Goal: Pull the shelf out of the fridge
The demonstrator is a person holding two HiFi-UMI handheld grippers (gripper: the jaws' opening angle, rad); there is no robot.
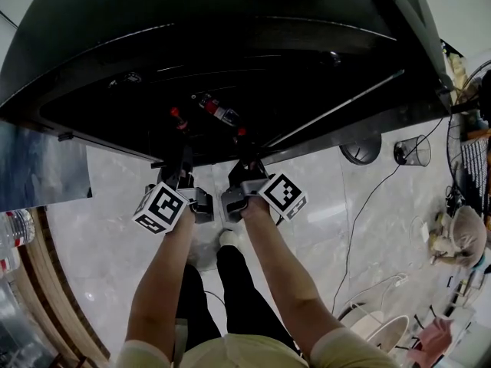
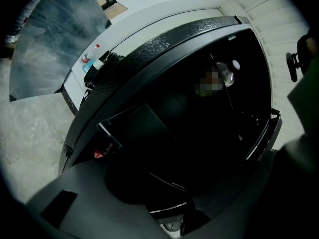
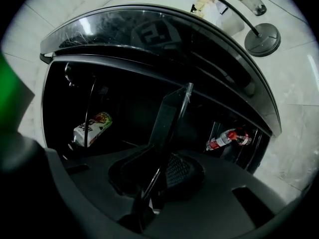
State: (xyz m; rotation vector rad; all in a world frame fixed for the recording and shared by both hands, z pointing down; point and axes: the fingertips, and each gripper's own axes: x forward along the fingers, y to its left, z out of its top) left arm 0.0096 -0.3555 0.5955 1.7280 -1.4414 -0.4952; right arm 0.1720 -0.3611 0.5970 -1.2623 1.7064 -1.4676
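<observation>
The black fridge (image 1: 230, 21) stands open below me, its inside dark. Its glass shelf (image 3: 172, 113) runs edge-on out of the cavity and into my right gripper (image 3: 159, 176), whose meshed pad (image 3: 183, 171) presses on it. In the left gripper view the same shelf (image 2: 134, 128) is a dark pane that slants down into my left gripper (image 2: 174, 213), which is closed around its front edge. In the head view both grippers, left (image 1: 180, 179) and right (image 1: 247, 176), sit side by side at the fridge's front lip.
Red-capped bottles (image 1: 219, 112) lie inside the fridge, one (image 3: 227, 138) in the door-side rack, and a carton (image 3: 92, 126) lies deeper in. A translucent pane (image 1: 38, 167) juts at the left. A fan base (image 1: 360, 150), wire bin (image 1: 414, 150) and cable sit on the tiled floor.
</observation>
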